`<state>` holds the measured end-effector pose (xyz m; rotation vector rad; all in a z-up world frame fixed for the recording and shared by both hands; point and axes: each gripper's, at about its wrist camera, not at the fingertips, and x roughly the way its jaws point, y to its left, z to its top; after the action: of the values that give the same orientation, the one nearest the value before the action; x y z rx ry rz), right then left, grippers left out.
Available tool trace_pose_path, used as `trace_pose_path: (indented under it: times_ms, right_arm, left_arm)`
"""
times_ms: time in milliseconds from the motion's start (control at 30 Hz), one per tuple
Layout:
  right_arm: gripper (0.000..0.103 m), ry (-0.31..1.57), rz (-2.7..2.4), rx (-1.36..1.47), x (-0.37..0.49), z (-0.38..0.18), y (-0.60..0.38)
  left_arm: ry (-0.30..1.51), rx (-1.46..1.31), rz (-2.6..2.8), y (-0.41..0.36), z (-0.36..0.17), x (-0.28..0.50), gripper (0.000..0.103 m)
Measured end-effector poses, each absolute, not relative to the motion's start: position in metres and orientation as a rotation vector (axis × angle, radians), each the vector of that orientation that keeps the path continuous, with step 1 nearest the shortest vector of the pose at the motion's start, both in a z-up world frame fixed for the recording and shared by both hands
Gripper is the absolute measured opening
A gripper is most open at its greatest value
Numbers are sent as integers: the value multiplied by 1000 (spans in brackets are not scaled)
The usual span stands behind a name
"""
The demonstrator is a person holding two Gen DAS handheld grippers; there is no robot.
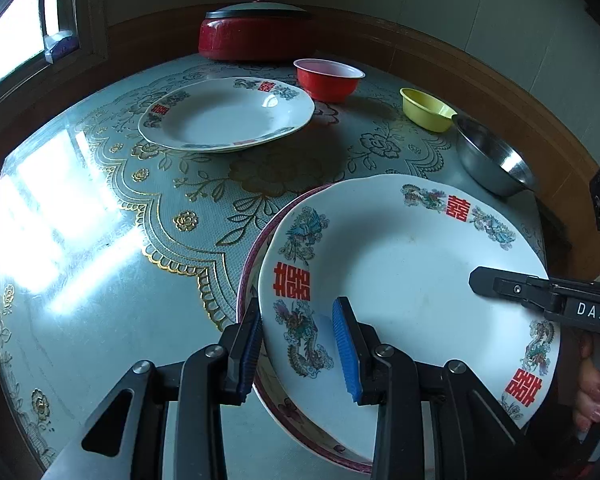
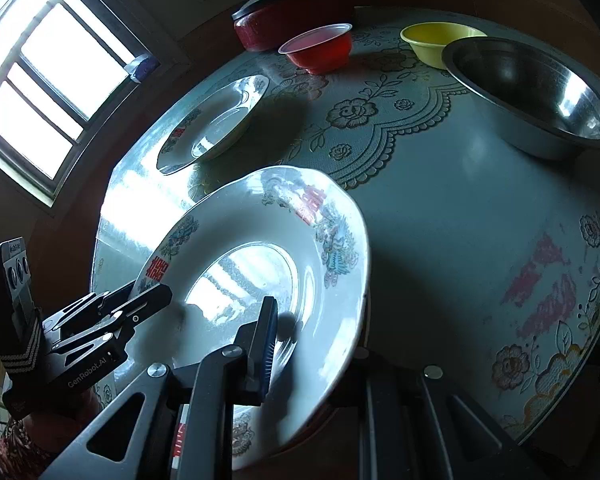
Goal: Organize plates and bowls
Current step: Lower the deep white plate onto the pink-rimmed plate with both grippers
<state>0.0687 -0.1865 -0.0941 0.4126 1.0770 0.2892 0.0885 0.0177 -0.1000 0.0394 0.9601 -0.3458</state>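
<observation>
A white plate with red characters is held tilted over a pink-rimmed plate on the table. My left gripper straddles its near rim, blue pads on either side with a gap showing. My right gripper grips the opposite rim; one finger lies on top, the other is hidden under the plate. It shows in the left wrist view as a black finger. A second white plate lies further back, also in the right wrist view.
A red plastic bowl, a yellow bowl and a steel bowl stand along the far right edge. A red lidded pot sits at the back. A flowered cloth under glass covers the round table. A window is at the left.
</observation>
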Motion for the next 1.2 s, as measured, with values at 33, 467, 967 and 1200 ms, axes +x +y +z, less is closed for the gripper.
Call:
trace_pose_path:
  times_ms: [33,467,967,1200]
  right_arm:
    - [18,1083,285,420,70,-94,-187]
    - [21,1191,286,417,54,-81,-189]
    - [19,1149,236,386,52,-81,-191]
    - [23,1185,247,397,52,-83,-190]
  left_arm:
    - [966,34,-344,18,-100,89,35]
    - [995,2,-348,21,-102,92,35]
    - [1003,-69,-325,27,-96,88,35]
    - [1016,-111,-343,33,-93,90,35]
